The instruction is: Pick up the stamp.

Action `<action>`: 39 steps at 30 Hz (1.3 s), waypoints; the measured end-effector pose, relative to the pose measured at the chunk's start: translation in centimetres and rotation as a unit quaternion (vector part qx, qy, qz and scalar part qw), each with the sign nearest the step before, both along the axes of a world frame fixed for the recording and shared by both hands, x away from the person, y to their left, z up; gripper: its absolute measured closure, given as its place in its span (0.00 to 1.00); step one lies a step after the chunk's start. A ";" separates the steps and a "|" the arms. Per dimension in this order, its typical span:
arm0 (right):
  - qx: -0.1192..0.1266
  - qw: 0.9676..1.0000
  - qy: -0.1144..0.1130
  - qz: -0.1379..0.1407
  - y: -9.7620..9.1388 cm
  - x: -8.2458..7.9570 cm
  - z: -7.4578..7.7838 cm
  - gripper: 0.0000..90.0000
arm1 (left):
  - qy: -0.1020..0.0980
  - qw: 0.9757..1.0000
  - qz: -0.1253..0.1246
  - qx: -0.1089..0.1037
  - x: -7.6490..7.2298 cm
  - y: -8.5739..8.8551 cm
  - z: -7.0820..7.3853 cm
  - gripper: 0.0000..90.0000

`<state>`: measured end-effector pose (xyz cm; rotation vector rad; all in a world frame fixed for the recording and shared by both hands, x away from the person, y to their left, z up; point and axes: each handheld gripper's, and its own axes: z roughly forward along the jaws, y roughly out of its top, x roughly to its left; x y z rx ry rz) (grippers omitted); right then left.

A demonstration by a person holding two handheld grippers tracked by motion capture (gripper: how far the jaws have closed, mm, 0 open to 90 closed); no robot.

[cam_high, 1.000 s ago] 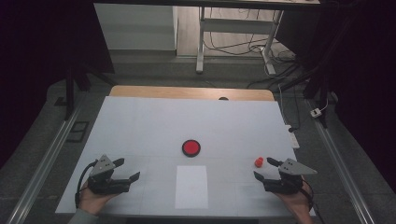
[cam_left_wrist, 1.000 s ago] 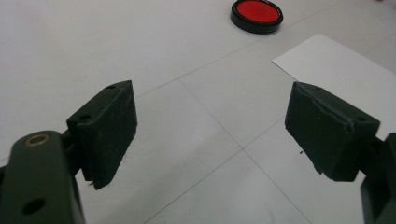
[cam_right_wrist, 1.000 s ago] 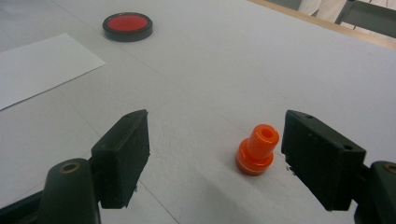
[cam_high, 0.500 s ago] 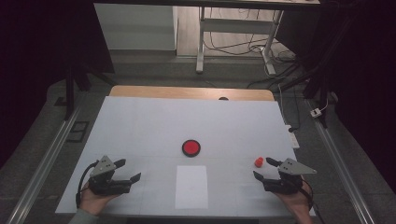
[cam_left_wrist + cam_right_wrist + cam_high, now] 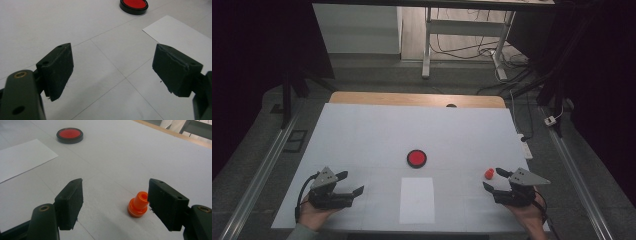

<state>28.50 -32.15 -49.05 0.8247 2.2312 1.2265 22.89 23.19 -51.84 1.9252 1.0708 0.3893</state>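
Edged closer: right gripper (image 5: 115, 202), jaws spread, beside orange stopper (image 5: 138, 205), near red disc (image 5: 69, 135); grasp seems imminent.

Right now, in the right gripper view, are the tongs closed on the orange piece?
No, the right tongs stand wide open, and the orange piece stands on the table, unheld.

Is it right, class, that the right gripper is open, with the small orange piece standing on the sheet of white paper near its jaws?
Not quite. The right gripper is open and the orange piece stands near its jaws, but on the bare table, not on the white paper. The high view shows the paper well apart from it.
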 end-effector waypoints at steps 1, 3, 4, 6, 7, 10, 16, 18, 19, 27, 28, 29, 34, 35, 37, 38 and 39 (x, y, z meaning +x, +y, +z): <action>0.000 1.000 0.000 0.000 0.0 0.0 0.0 0.32 | 0.000 1.000 -0.001 0.001 0.0 0.0 0.0 0.20; 0.000 1.000 -0.001 0.002 0.0 0.1 0.1 0.32 | 0.000 1.000 -0.003 0.002 0.0 0.0 0.1 0.20; 0.002 1.000 0.003 0.003 0.1 0.1 0.3 0.32 | -0.001 1.000 -0.003 0.000 0.0 0.0 0.2 0.21; 0.000 1.000 0.003 0.004 0.2 0.1 0.5 0.32 | -0.001 1.000 -0.003 -0.001 0.0 0.0 0.2 0.21; 0.000 1.000 0.005 0.004 0.3 0.2 0.6 0.33 | -0.002 1.000 -0.002 -0.001 0.1 0.0 0.3 0.21; 0.003 1.000 0.006 -0.003 0.3 0.4 1.3 0.33 | -0.003 1.000 -0.002 -0.003 0.1 0.0 0.3 0.21; 0.005 1.000 0.015 -0.004 0.7 1.2 3.4 0.33 | -0.001 1.000 -0.005 -0.003 0.3 0.0 0.2 0.21; 0.002 1.000 0.015 -0.005 0.9 1.3 3.8 0.33 | 0.001 1.000 -0.007 -0.002 0.4 -0.1 0.1 0.21; -0.006 1.000 0.016 -0.010 1.3 1.6 4.5 0.33 | 0.002 1.000 -0.008 -0.002 0.5 -0.1 0.1 0.21; -0.020 0.999 0.037 -0.028 1.8 2.9 5.9 0.33 | 0.003 1.000 -0.009 0.002 0.6 -0.2 0.0 0.20; -0.026 0.998 0.043 -0.035 1.9 3.2 6.0 0.34 | 0.003 1.000 -0.009 0.003 0.6 -0.2 0.0 0.20; -0.034 0.998 0.044 -0.037 1.9 3.3 6.0 0.34 | 0.003 1.000 -0.009 0.003 0.6 -0.2 0.0 0.20; -0.043 0.996 0.051 -0.053 1.7 3.7 5.4 0.34 | 0.003 1.000 -0.007 0.003 0.6 -0.2 0.0 0.20; -0.040 0.996 0.056 -0.059 1.3 3.8 5.0 0.34 | 0.003 1.000 -0.007 0.004 0.5 -0.2 0.0 0.20; -0.037 0.995 0.062 -0.066 1.0 3.9 4.5 0.34 | 0.003 1.000 -0.007 0.007 0.5 -0.3 -0.1 0.20; -0.036 0.995 0.066 -0.067 0.8 4.1 4.3 0.34 | 0.004 1.000 -0.007 0.007 0.5 -0.3 -0.2 0.20; -0.036 0.995 0.066 -0.067 0.8 4.1 4.3 0.34 | 0.004 1.000 -0.007 0.007 0.5 -0.3 -0.2 0.20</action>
